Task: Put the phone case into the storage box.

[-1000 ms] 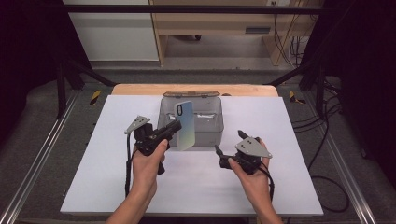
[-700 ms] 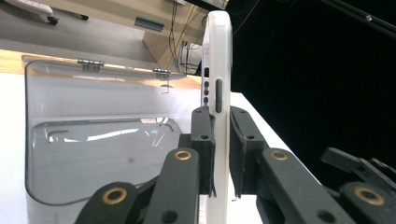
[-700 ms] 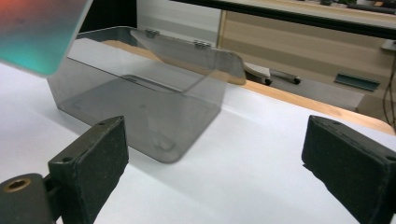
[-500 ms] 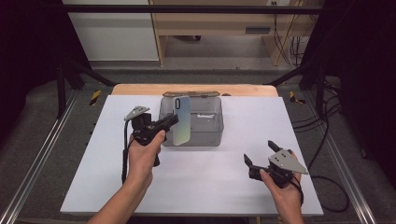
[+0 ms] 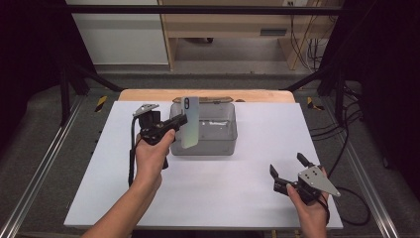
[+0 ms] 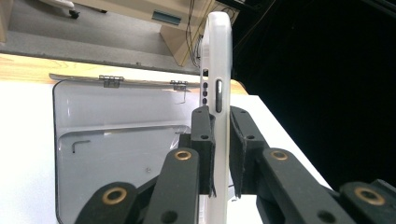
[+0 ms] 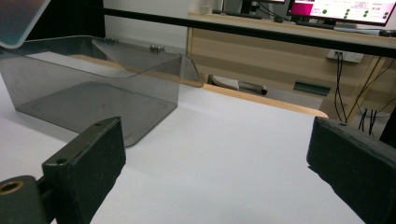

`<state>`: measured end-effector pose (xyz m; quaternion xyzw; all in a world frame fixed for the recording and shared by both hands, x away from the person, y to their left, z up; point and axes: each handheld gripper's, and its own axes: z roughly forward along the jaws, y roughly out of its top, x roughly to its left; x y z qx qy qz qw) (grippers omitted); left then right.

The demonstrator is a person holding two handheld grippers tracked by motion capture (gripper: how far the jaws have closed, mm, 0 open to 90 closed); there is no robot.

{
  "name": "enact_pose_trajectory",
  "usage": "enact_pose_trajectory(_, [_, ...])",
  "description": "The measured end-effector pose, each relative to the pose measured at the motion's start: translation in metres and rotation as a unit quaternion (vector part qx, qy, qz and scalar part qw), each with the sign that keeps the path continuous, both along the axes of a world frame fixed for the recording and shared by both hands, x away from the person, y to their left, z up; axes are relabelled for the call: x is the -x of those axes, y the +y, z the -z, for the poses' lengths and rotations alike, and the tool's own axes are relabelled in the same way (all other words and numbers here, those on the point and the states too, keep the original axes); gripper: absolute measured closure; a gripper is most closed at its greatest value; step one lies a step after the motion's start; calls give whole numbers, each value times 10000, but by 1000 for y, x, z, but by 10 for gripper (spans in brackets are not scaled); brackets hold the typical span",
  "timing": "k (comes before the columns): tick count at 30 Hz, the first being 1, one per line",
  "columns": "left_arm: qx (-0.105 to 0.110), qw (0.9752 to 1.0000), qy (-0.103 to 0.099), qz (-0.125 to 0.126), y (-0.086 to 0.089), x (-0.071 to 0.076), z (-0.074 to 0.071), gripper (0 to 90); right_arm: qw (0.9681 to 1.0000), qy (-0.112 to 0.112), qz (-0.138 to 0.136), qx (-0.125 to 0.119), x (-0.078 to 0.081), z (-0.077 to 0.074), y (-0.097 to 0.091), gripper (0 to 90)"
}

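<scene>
1. While the left gripper [image 5: 173,124] hangs above the left part of the white table [image 5: 89,198], its jaws are clamped on the phone [image 5: 190,122], which stands upright on its edge in the air, over the near left side of the grey box [image 5: 218,134].
2. Seen in the left gripper view, the two pads press the thin sides of the phone [image 6: 217,70] low on its body, so most of it rises free above the grip.
3. To the right of the phone, the box lies open on the table, with its hinged lid [image 6: 135,83] folded flat toward the far side.
4. At the near right, well apart from the box, the right gripper [image 5: 289,173] holds nothing; its jaws have just been opening and now stand wide apart.
5. I judge that the main risk is a slip: the case looks smooth and the hold is low, so a quick tilt could make the phone turn between the pads or drop.
6. If it comes down at an angle, a corner may hit the box wall [image 7: 93,100] and push the light box away.
</scene>
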<state>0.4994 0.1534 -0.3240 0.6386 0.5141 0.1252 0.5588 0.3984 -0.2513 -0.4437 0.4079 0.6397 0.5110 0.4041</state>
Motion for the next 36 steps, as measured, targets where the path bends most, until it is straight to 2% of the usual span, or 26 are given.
enact_pose_trajectory(4, [-111, 9999, 43, -35, -1, -6, -4, 811, 10000, -55, 0, 44, 0, -1, 1, 47])
enact_pose_trajectory(14, [-161, 9997, 189, -90, -6, -24, -9, 811, 9998, -99, -72, 183, 1, -1, 4, 46])
enact_pose_trajectory(18, [-284, 9993, 226, -104, -10, -32, -7, 811, 9998, -101, -56, 156, 1, -1, 3, 46])
enact_pose_trajectory(27, [-300, 9987, 358, -193, -10, -43, -2, 811, 9997, -99, -108, 187, 1, -1, 4, 45])
enact_pose_trajectory(36, [-393, 9981, 384, -286, -8, -49, 1, 810, 9996, -73, -142, 215, 1, 0, 5, 44])
